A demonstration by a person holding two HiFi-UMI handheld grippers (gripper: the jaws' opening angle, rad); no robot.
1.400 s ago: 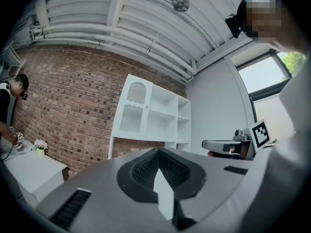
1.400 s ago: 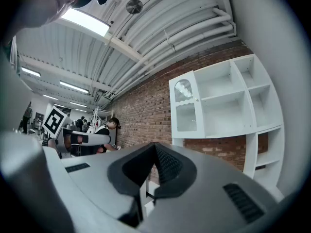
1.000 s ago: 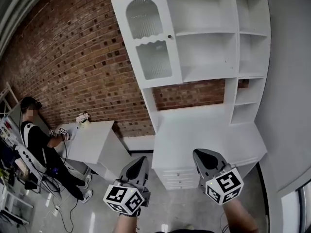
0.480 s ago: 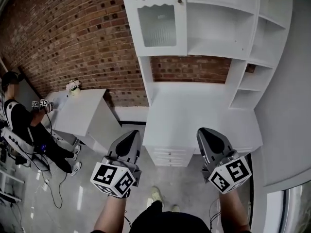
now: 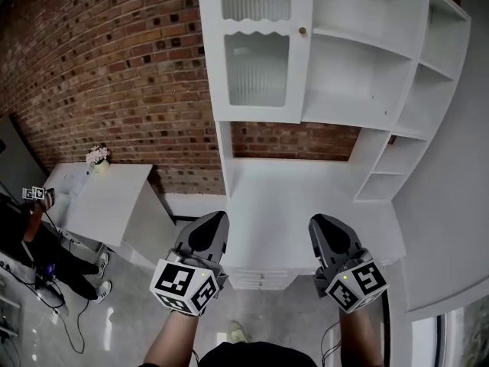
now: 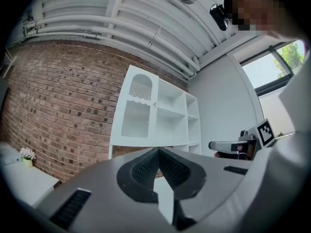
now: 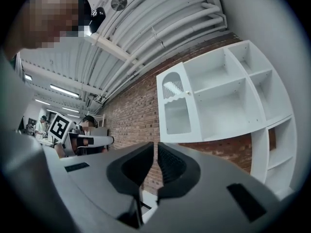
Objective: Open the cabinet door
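A white cabinet door (image 5: 256,48) with two ribbed glass panes hangs shut on the upper left of a white shelf unit; its small round knob (image 5: 302,30) sits on the right edge. The door also shows in the left gripper view (image 6: 135,111) and the right gripper view (image 7: 176,106). My left gripper (image 5: 218,222) and right gripper (image 5: 319,224) are both shut and hold nothing. They hover side by side above the unit's white counter (image 5: 294,197), well short of the door.
Open shelves (image 5: 359,60) fill the unit right of the door, with drawers (image 5: 260,277) below the counter. A brick wall (image 5: 99,75) runs behind. A white desk (image 5: 99,201) with a small flower pot (image 5: 97,157) stands at the left, and a person (image 5: 34,228) beside it.
Both grippers and my view have moved closer to the shelf unit; the door and counter look larger, and the person has slid toward the left edge.
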